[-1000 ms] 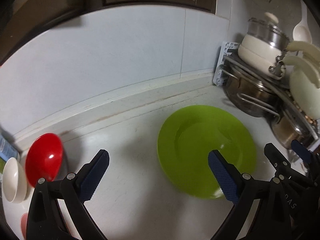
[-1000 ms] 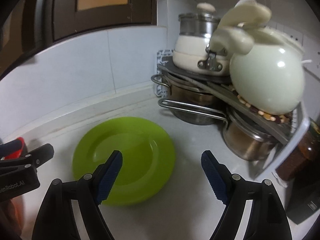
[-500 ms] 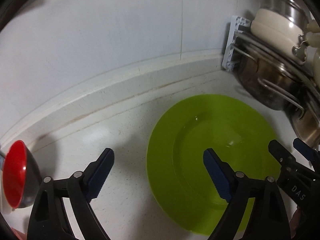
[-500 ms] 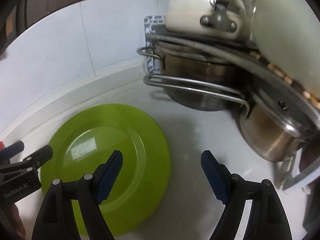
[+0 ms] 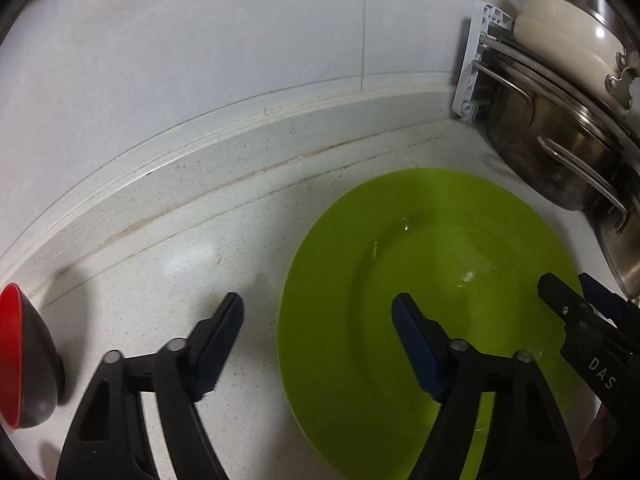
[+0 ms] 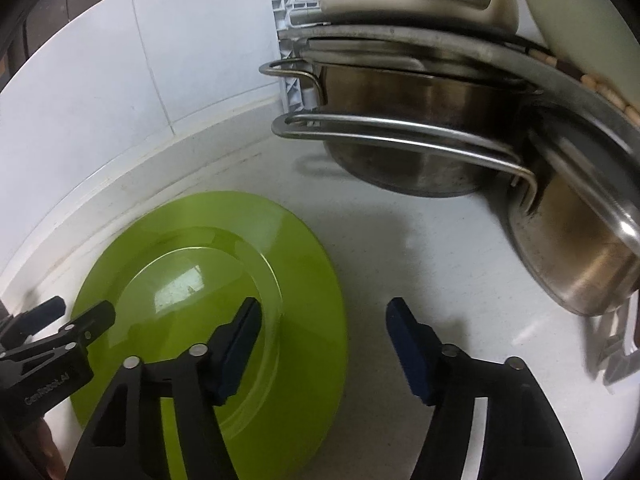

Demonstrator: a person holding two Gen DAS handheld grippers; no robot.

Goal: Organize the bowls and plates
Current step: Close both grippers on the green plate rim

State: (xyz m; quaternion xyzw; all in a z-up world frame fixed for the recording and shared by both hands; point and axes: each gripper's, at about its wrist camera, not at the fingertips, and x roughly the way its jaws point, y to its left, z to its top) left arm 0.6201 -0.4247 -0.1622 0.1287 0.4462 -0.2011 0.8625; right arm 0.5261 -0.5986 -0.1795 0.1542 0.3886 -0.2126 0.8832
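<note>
Lime-green round plastic plate (image 5: 432,304) lies flat on the white counter (image 5: 168,264) at lower centre; left gripper (image 5: 318,344) and right gripper (image 6: 322,346), jaws apart and just been closing, straddle opposite rims, so uneven closure could skid it.

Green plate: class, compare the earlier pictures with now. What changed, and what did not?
Both grippers came down closer, left gripper over the green plate's left rim, right gripper over its right rim, jaws narrowing but gripping nothing. The plate and pots stayed put.
</note>
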